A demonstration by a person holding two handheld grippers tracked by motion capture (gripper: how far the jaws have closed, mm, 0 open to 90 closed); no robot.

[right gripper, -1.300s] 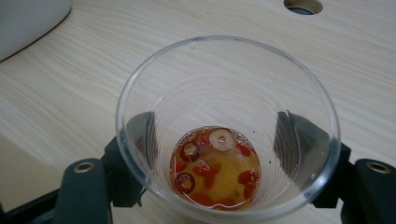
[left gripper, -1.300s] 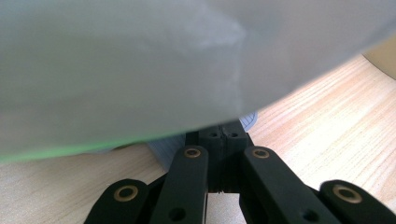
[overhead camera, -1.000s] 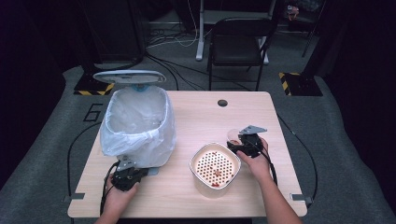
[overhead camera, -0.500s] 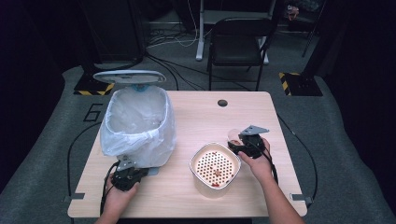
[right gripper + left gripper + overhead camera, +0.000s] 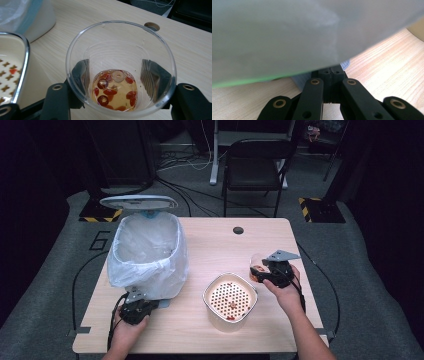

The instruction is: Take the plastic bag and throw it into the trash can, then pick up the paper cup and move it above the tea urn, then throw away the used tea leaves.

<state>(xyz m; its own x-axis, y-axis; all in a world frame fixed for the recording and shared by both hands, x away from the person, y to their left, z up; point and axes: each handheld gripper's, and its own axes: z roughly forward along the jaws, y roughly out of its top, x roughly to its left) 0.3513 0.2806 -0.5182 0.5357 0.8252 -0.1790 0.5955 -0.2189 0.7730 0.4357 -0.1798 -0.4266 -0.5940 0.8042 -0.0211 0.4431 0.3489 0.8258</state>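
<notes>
- At the table's right side, the right gripper (image 5: 263,271) clamps a clear cup (image 5: 120,67) from both sides; its pads press the cup wall, and the jaws have just been closing slightly on it.
- Cup sits upright, just right of the strainer (image 5: 230,299), apart from it.
- Cup contents: a shallow pool of amber liquid with red berries and a few ring-shaped slices at the bottom.
- Strainer: cream perforated insert in a rounded-square pot, a few red bits lying on the holes.
- Left gripper (image 5: 136,309) is fully closed at the foot of the bin (image 5: 145,251); jaws meet on a small grey tab at the bin's base, whether pinched I cannot tell.
- Bin: lined with a clear bag, lid (image 5: 138,202) raised behind; contents not visible.
- Step, as judged: cup being lifted for pouring through the strainer.
- Next move likely calls for carrying the cup over the strainer's middle, then tipping slowly so liquid drains and solids stay on the insert.
- Risk: thin cup may buckle under the grip.
</notes>
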